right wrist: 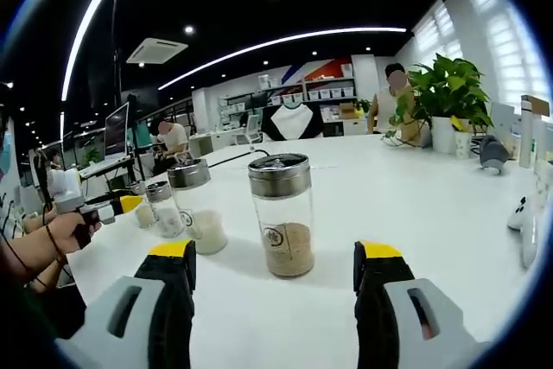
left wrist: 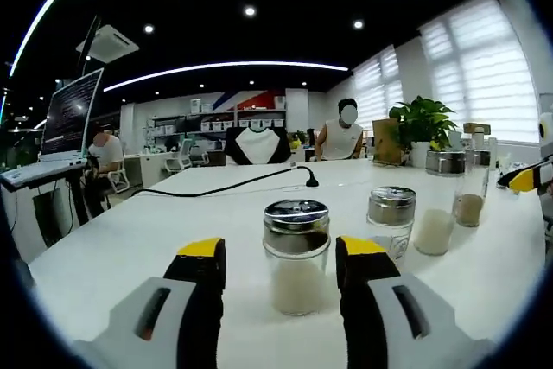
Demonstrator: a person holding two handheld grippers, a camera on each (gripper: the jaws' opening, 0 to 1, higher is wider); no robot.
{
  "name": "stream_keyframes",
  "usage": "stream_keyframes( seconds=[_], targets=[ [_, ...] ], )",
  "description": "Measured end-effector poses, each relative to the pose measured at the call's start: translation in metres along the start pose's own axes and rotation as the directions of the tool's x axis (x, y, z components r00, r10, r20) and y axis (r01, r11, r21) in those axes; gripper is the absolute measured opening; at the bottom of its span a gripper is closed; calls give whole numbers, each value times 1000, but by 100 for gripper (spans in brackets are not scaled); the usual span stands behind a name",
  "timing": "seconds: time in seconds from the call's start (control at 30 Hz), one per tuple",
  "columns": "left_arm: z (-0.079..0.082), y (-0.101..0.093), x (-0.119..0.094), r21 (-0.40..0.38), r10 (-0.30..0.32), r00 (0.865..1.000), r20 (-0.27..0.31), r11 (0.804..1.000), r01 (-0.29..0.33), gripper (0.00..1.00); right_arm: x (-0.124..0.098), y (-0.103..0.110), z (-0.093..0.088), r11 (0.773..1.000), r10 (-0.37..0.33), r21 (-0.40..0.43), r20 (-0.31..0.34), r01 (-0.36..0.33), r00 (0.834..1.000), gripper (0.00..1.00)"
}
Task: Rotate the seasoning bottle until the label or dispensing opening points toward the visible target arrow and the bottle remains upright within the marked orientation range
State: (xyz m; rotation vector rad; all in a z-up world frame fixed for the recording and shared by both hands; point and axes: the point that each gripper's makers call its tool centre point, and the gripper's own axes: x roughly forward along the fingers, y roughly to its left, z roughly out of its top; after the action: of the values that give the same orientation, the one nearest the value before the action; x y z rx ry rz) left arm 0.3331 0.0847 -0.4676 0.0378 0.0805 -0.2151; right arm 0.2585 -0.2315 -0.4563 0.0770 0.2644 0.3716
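1. Left gripper (left wrist: 281, 257): jaws apart, flanking the seasoning bottle (left wrist: 296, 257) upright on the white table (left wrist: 130, 239). Close squarely on the glass.
2. Right gripper (right wrist: 276, 270): jaws apart, empty, facing a brown-filled bottle (right wrist: 282, 213).
3. Twist gently, keeping it vertical; no arrow is discernible.

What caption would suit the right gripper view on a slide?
Open right tool faces an upright seasoning bottle of brownish powder on a white table.
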Motion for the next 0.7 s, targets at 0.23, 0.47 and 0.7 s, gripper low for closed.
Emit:
stream_keyframes(
  seconds=[0.23, 0.47, 0.7],
  targets=[
    [-5, -7, 4, -5, -6, 1000, -14, 1000, 6, 46, -2, 0, -2, 1000, -3, 17, 2, 3, 1000, 75],
    [-11, -7, 5, -35, -8, 999, -34, 999, 7, 36, -4, 1, -3, 1000, -4, 31, 4, 4, 1000, 75],
    [-9, -11, 5, -10, -30, 999, -19, 1000, 30, 33, -8, -1, 0, 1000, -12, 27, 9, 12, 1000, 75]
  ],
)
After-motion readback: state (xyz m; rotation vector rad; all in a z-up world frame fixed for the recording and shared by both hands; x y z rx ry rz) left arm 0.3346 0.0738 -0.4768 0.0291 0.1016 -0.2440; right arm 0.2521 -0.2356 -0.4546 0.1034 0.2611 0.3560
